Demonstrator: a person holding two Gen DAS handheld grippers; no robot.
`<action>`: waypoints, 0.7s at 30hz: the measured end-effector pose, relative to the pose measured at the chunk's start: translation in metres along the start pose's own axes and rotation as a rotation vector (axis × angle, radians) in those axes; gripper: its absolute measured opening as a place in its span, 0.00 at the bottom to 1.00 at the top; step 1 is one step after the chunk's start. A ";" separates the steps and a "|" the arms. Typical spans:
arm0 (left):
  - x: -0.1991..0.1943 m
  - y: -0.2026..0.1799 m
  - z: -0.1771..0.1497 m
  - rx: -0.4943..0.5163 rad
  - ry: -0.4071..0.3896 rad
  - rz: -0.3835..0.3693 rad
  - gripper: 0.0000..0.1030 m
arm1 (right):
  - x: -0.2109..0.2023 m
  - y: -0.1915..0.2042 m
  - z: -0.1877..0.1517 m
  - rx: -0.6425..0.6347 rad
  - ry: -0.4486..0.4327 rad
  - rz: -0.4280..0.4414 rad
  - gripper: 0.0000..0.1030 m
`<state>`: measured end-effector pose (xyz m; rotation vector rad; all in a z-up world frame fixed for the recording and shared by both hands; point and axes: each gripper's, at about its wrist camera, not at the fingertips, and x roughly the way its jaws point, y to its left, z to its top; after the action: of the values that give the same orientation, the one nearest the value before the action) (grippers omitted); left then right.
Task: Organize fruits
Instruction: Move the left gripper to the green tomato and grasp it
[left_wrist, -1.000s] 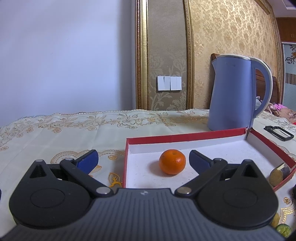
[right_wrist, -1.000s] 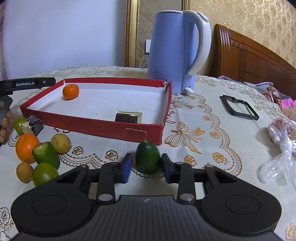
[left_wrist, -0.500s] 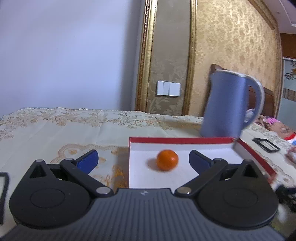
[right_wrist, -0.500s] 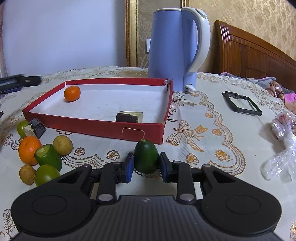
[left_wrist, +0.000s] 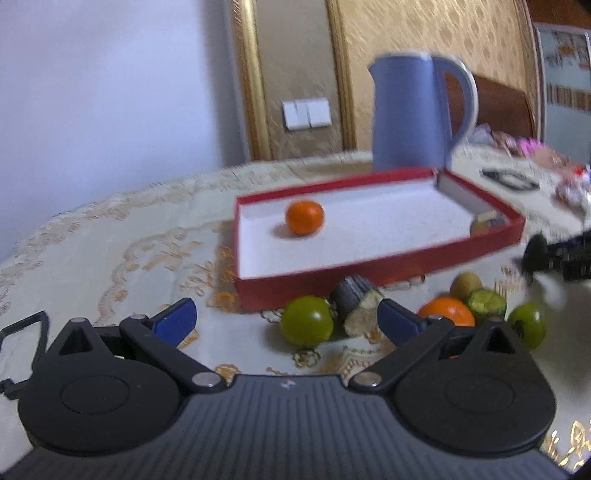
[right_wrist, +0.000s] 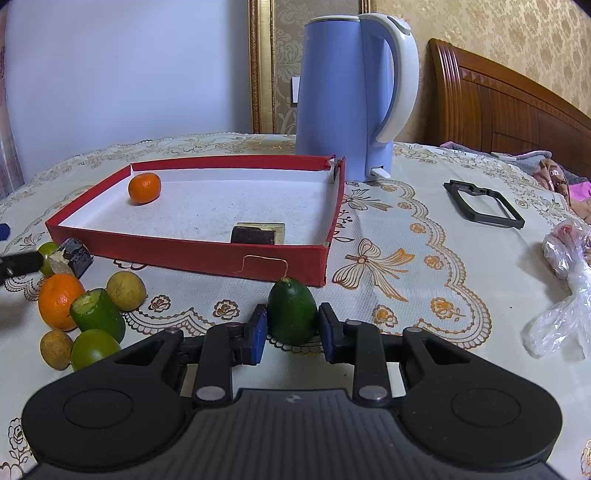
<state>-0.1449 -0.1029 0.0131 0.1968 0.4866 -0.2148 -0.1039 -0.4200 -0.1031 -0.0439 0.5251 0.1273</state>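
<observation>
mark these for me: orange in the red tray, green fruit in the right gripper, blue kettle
orange (right_wrist: 144, 188), right wrist view, middle of its front face.
green fruit (right_wrist: 291, 314), right wrist view, middle of its skin between the two pads.
blue kettle (right_wrist: 332, 96), right wrist view, middle of its blue body, left of the white handle.

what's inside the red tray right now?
Inside the red tray: one orange near the far left corner and a dark block against the near wall. The wall hides the block's base.
</observation>
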 end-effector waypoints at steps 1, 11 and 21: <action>0.004 -0.001 0.001 0.019 0.018 -0.013 1.00 | 0.000 0.000 0.000 0.001 0.000 0.001 0.28; 0.022 0.020 0.001 0.013 0.133 -0.095 0.74 | 0.000 -0.001 0.000 0.008 0.000 0.006 0.28; 0.032 0.016 0.006 0.014 0.133 -0.121 0.66 | -0.001 -0.001 0.000 0.007 -0.001 0.006 0.28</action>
<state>-0.1105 -0.0936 0.0053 0.1961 0.6301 -0.3249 -0.1045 -0.4208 -0.1029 -0.0356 0.5245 0.1310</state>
